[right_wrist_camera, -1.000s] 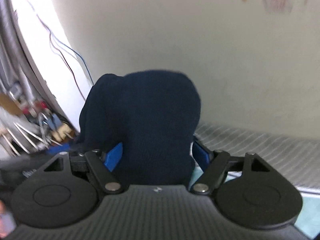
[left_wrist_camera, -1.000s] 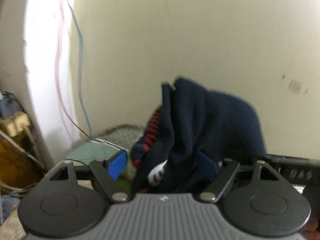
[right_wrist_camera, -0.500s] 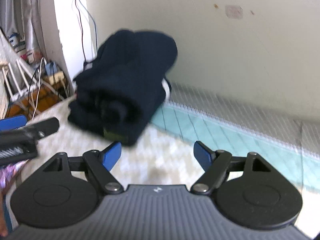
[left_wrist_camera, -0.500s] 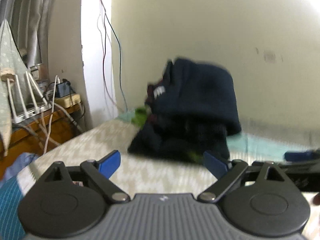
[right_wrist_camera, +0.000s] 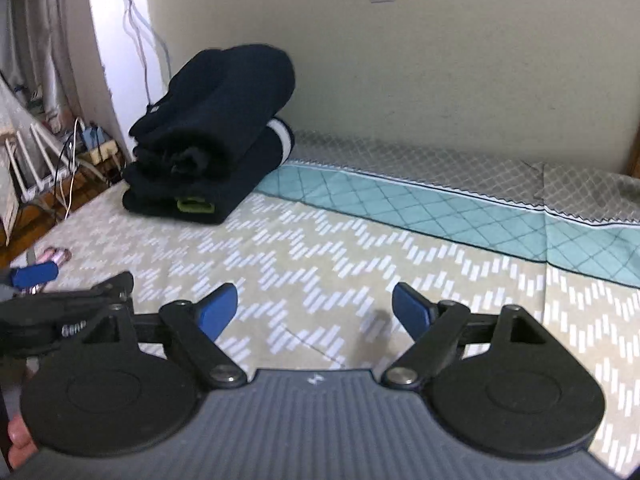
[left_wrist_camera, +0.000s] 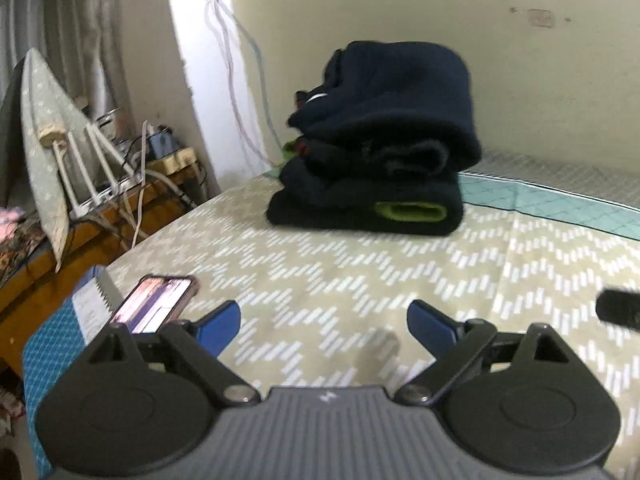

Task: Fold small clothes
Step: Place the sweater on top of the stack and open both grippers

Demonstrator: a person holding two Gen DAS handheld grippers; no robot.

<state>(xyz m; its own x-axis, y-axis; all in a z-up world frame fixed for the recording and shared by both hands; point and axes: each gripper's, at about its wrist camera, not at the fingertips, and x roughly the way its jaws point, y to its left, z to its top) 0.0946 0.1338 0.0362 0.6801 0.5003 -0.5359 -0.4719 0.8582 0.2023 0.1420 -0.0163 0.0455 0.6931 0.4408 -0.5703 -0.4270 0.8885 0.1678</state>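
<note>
Folded clothes (left_wrist_camera: 376, 160) well beyond left tool (left_wrist_camera: 323, 326)

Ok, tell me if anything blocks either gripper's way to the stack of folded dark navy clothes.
Nothing visible does. Only bare zigzag-patterned bedspread lies between the left gripper, the right gripper and the stack of folded dark navy clothes. The pink-cased phone lies off to the side.
</note>
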